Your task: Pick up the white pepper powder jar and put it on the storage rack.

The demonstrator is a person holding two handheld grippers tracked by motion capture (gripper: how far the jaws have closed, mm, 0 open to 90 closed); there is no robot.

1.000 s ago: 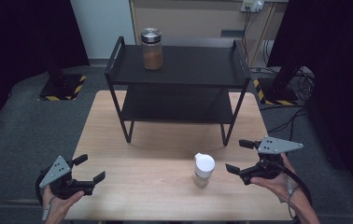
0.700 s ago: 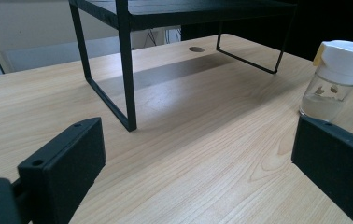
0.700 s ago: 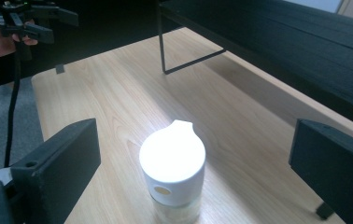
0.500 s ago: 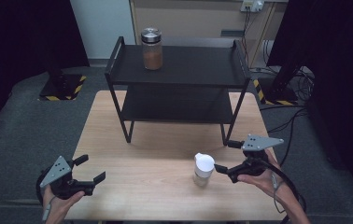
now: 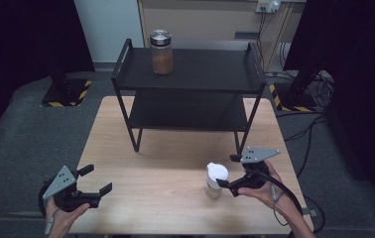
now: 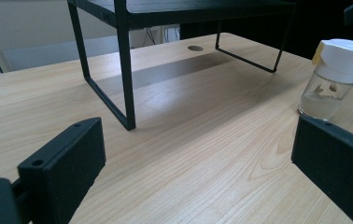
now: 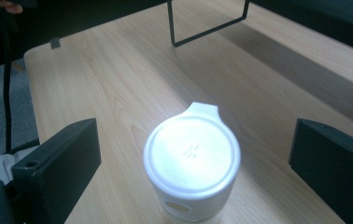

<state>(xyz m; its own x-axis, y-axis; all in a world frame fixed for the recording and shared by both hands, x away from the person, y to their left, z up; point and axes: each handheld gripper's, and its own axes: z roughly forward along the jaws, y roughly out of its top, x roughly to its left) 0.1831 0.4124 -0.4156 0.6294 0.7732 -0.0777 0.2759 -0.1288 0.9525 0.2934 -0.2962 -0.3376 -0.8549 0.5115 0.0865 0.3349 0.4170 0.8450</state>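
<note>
Step in hand, as I read it: closing my right tongs (image 5: 226, 171) on the small clear glass jar with the white flip-top lid (image 5: 216, 179), lower right of centre in the high view.

To do it well I'd keep the jaws level, drop them below the wide lid so they meet the glass body, centre the jar, then squeeze slowly; a high grip on the lid rim could tip it.

Right tongs: jaws wide open, holding nothing. In the right gripper view the jar (image 7: 192, 166) sits bottom centre between the two black jaws, touching neither.

Jar stands upright on the pale wooden surface (image 5: 175, 163), in front of the black metal two-tier shelf rack (image 5: 190, 84).

Left tongs (image 5: 94, 179): lower left, jaws open, empty, well apart from the jar.
</note>
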